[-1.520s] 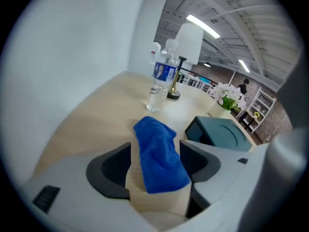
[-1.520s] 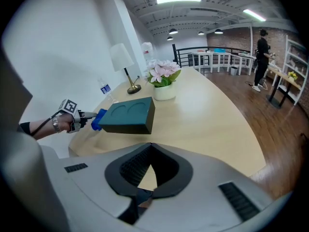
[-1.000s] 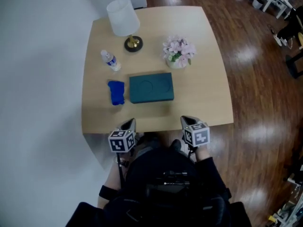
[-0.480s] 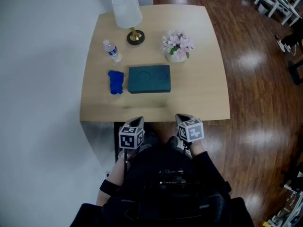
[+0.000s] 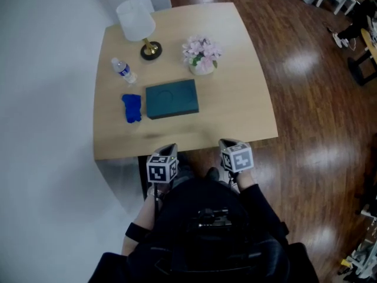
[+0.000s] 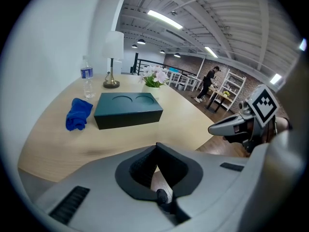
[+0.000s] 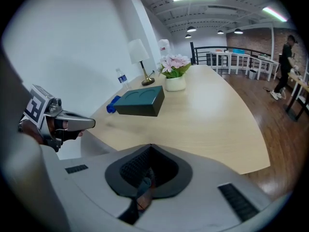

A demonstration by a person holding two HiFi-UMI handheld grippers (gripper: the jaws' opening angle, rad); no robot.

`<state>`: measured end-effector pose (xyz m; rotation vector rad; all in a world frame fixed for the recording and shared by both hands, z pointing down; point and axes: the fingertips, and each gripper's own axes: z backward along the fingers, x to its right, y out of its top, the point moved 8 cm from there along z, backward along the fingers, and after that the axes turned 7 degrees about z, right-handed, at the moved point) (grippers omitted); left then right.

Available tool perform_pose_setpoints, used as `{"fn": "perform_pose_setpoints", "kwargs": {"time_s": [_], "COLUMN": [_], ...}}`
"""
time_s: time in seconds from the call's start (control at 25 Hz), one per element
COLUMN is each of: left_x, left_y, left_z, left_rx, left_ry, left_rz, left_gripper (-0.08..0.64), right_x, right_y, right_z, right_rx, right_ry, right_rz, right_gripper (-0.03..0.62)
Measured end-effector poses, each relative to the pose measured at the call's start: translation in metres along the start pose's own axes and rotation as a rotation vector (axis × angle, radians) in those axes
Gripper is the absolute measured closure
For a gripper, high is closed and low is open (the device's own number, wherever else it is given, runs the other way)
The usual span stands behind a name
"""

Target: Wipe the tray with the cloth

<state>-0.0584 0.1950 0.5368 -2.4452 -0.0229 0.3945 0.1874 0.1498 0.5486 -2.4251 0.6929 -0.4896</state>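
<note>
A dark teal tray (image 5: 171,98) with two round recesses lies on the light wooden table (image 5: 235,105). A crumpled blue cloth (image 5: 132,107) sits just left of it, close beside. My left gripper (image 5: 166,151) and right gripper (image 5: 230,142) hover at the table's near edge, both shut and empty, well short of tray and cloth. In the left gripper view the tray (image 6: 128,109) and cloth (image 6: 78,114) lie ahead beyond the left gripper (image 6: 156,145). The right gripper view shows the tray (image 7: 139,102) ahead to the left, the cloth (image 7: 113,105) peeking out behind it, past the right gripper (image 7: 150,146).
Behind the cloth stands a water bottle (image 5: 123,70). A white-shaded lamp (image 5: 136,22) and a pot of pink flowers (image 5: 201,55) are at the table's far side. A white wall runs along the left. Wooden floor lies to the right.
My left gripper has shifted right along the table's near edge, closer to the right one. The head view has swung, so the table sits further left. Tray and cloth have not moved.
</note>
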Motion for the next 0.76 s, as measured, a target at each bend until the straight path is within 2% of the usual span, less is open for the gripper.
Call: {"fn": "perform_pose_setpoints", "kwargs": {"time_s": [0.32,0.76], "left_x": [0.012,0.014], "left_y": [0.005,0.009], "left_z": [-0.011,-0.014], "left_rx": [-0.021,-0.039], "left_ry": [-0.037,-0.05], "left_rz": [-0.031,-0.047], "left_gripper": [0.56,0.56], "right_x": [0.011,0.012], "right_y": [-0.006,-0.004], "right_z": [0.011,0.009], "right_rx": [0.007,0.014], "right_ry": [-0.03,-0.023], "right_rz": [-0.033,-0.053], "right_gripper": [0.588,0.588]}}
